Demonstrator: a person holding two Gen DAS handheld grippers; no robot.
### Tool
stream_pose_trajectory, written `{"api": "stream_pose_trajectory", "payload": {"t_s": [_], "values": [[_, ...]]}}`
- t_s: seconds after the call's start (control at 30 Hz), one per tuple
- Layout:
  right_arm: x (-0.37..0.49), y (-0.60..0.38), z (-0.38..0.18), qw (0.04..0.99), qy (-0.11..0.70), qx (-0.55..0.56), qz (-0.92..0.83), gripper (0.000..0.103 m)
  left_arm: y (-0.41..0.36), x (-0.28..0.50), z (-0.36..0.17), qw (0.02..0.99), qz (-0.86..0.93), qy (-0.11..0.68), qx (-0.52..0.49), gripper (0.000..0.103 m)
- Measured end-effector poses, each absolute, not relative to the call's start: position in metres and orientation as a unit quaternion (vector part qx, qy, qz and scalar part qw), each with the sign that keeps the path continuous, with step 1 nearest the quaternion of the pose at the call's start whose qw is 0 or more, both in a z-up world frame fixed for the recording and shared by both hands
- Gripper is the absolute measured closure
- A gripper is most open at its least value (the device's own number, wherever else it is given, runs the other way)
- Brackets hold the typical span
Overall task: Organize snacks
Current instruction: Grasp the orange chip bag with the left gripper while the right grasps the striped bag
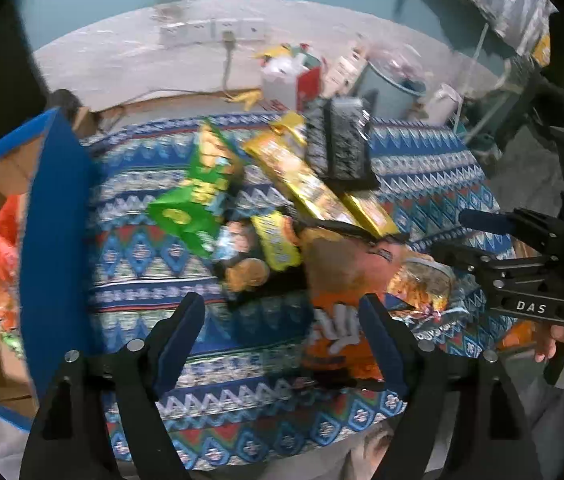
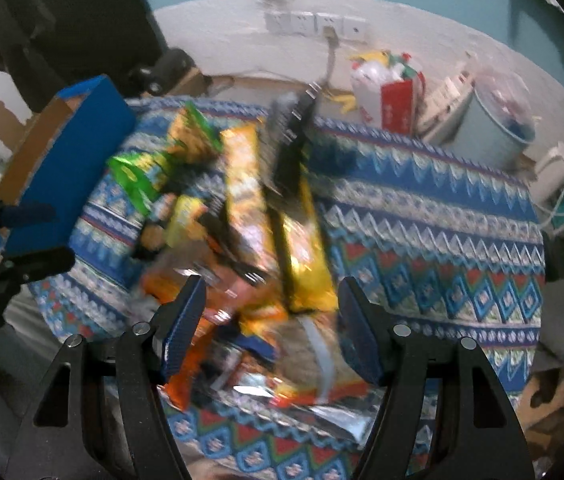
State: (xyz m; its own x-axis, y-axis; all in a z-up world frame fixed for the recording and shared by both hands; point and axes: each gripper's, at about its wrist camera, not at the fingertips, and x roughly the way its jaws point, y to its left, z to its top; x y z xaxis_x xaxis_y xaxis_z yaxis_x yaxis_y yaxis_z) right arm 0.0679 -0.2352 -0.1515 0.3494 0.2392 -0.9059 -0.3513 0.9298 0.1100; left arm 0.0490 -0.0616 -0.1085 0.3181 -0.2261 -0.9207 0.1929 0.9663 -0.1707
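A heap of snack packets lies on a patterned blue tablecloth [image 1: 433, 168]: a green bag [image 1: 194, 196], long yellow packs [image 1: 301, 176], a black pack [image 1: 341, 144] and an orange bag [image 1: 337, 280]. My left gripper [image 1: 282, 340] is open and empty above the cloth, the orange bag near its right finger. My right gripper [image 2: 272, 324] is open and empty over the near end of the heap, above orange and silver packets [image 2: 282, 360]. It also shows at the right of the left wrist view [image 1: 493, 240]. The views are blurred.
A blue-sided cardboard box [image 1: 50, 240] stands at the table's left end with snack bags inside [image 1: 0, 248]; it also shows in the right wrist view [image 2: 70, 168]. Behind the table are a red-and-white bag [image 2: 389, 96], a pale bin [image 2: 489, 128] and wall sockets [image 1: 214, 30].
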Motion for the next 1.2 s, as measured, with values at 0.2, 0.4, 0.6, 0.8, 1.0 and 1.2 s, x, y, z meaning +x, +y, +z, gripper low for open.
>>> {"api": "stream_pose_trajectory", "payload": {"t_s": [0.2,0.4,0.6,0.8,1.0,1.2], "values": [[0.064,-0.26,-0.174,0.804,0.567,-0.044,0.172,0.034,-0.092,0.051,-0.135,0.789,-0.141,0.598,-0.008,0.021],[0.065,-0.267,-0.198,0.778,0.599,-0.039,0.186,0.033,-0.11,0.051,-0.15,0.777,-0.15,0.611,0.0,0.021],[0.07,-0.263,-0.225,0.756,0.626,-0.05,0.185,0.033,-0.12,0.054,-0.157,0.768,-0.152,0.623,-0.001,0.021],[0.072,-0.263,-0.239,0.742,0.64,-0.041,0.197,0.053,-0.13,0.059,-0.166,0.762,-0.152,0.63,0.001,0.021],[0.069,-0.271,-0.223,0.756,0.627,-0.039,0.182,0.057,-0.143,0.062,-0.183,0.758,-0.15,0.634,0.019,0.021],[0.075,-0.288,-0.201,0.783,0.602,-0.019,0.154,0.057,-0.141,0.065,-0.202,0.75,-0.143,0.645,0.007,0.021]]}}
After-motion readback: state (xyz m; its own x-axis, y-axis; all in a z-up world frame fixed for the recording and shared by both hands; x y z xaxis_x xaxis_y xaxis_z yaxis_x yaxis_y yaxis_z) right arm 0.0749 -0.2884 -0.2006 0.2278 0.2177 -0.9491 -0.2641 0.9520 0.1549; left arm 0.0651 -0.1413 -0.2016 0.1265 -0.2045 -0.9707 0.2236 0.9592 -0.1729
